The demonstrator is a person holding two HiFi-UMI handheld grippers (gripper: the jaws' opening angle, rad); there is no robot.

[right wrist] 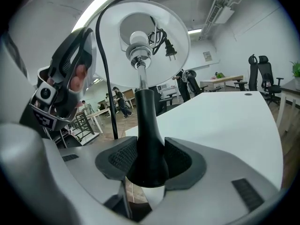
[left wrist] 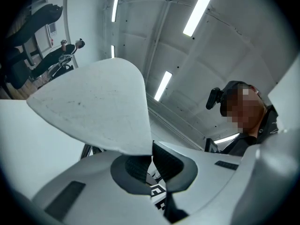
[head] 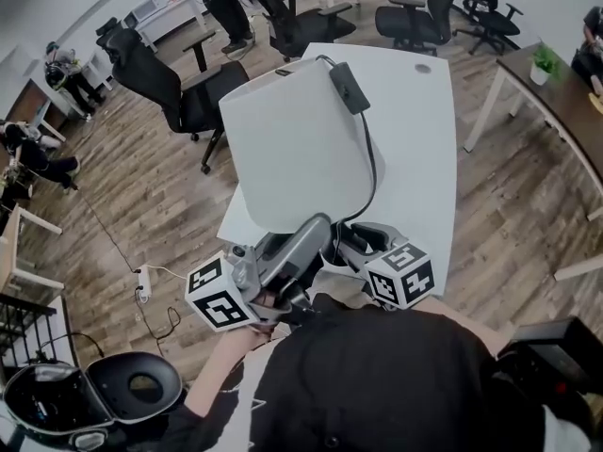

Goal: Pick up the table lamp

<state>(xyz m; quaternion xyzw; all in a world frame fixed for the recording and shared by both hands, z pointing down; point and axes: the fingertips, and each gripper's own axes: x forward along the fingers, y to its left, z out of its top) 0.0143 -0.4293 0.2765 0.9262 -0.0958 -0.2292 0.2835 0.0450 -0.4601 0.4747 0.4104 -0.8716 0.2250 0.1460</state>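
Floorboards [head: 122,186] surround one white table [head: 424,149], with four black office chairs [head: 165,88] from ten to one o'clock, and one table lamp [head: 297,144] is held over its six-o'clock end, left gripper [left wrist: 151,161] pinching the shade rim [left wrist: 136,146], right gripper [right wrist: 150,161] clamped around the black stem [right wrist: 149,125].

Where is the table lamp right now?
In the head view, the table lamp is centre frame over the near end of the white table, its black stem clamped in the right gripper and its shade rim pinched by the left gripper.
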